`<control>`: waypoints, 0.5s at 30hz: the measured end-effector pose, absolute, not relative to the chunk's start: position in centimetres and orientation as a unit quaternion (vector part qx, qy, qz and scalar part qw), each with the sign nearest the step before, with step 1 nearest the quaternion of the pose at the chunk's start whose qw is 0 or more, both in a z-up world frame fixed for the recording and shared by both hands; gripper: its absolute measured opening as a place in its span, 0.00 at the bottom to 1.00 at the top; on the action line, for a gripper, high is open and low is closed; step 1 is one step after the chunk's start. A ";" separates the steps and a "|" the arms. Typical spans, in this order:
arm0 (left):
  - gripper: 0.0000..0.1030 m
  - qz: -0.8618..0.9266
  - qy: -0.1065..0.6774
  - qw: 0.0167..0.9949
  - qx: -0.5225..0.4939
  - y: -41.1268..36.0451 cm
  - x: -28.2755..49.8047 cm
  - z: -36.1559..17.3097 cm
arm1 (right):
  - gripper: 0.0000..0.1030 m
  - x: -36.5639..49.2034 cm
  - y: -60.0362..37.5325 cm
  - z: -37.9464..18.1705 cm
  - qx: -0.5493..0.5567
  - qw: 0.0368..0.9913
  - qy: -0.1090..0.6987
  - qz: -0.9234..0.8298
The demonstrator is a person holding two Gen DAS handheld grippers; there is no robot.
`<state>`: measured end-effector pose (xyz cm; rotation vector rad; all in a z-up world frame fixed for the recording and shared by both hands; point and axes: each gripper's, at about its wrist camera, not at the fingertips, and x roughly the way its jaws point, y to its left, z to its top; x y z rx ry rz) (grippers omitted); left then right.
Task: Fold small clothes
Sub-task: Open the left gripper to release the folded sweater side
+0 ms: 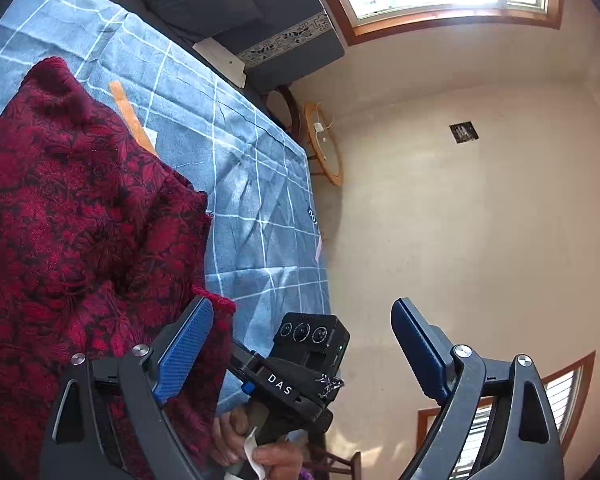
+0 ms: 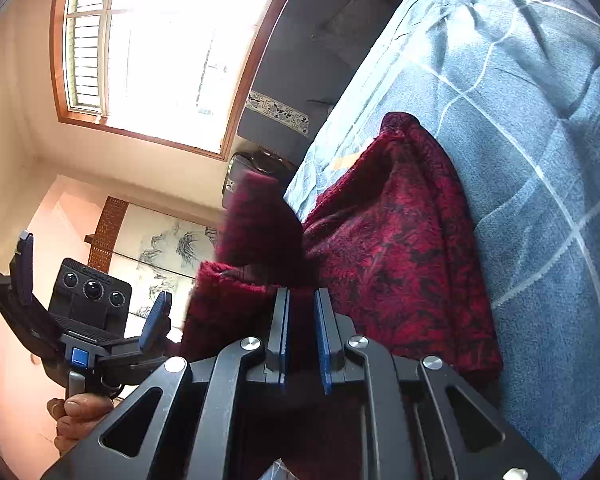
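I take the red garment (image 1: 80, 216) as my landmark. It is a dark red knit with a black floral pattern, lying bunched on the bed (image 1: 236, 128), which is covered by a blue checked sheet.

Left claw (image 1: 304, 356): open. In the left wrist view its blue pads stand wide apart and nothing sits between them. One pad (image 1: 186, 352) lies just beside the garment's near hem; the other hangs off the bed edge, over the floor. The right wrist view confirms the spread fingers, well clear of the garment, with a hand (image 2: 80, 416) on the grip.

Right claw (image 2: 302, 336): narrow gap, state of grip uncertain. The blue pads stand close together and red cloth shows in the gap, but I cannot tell whether they press on it or only frame it. A blurred flap of the same red cloth (image 2: 256, 224) hangs beyond the claw, off the bed edge.

Step in hand, as I judge it: one fold has been laid and the garment is being released. It is folded over roughly, not yet compact.

Next move, as I judge it: clear the right claw from the cloth, then bring both claws to the hanging flap or an outer edge, pinch a single layer, and carry it over the bulk of the garment without dragging the sheet.
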<state>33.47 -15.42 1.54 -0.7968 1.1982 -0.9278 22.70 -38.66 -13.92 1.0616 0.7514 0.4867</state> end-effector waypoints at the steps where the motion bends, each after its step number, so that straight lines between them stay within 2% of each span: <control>1: 0.88 -0.421 0.526 0.650 -0.352 -15.5 33.2 1.8 | 0.14 22.5 -38.7 -13.8 0.488 0.769 0.349 0.222; 5: 0.88 -0.455 0.470 0.697 -0.292 -13.9 31.2 4.5 | 0.20 21.5 -39.4 -13.7 0.490 0.770 0.349 0.214; 7: 0.88 -0.451 0.436 0.732 -0.266 -11.6 29.7 4.8 | 0.34 20.7 -40.2 -13.7 0.495 0.767 0.349 0.212; 9: 0.88 -0.438 0.410 0.763 -0.240 -9.5 28.3 3.8 | 0.40 19.7 -40.9 -13.8 0.505 0.766 0.339 0.210; 12: 0.88 -0.420 0.399 0.785 -0.218 -6.9 25.6 0.2 | 0.40 17.9 -42.4 -13.3 0.508 0.783 0.317 0.170; 15: 0.88 -0.422 0.411 0.770 -0.245 -5.9 23.8 -3.7 | 0.40 16.0 -43.6 -12.2 0.510 0.798 0.282 0.153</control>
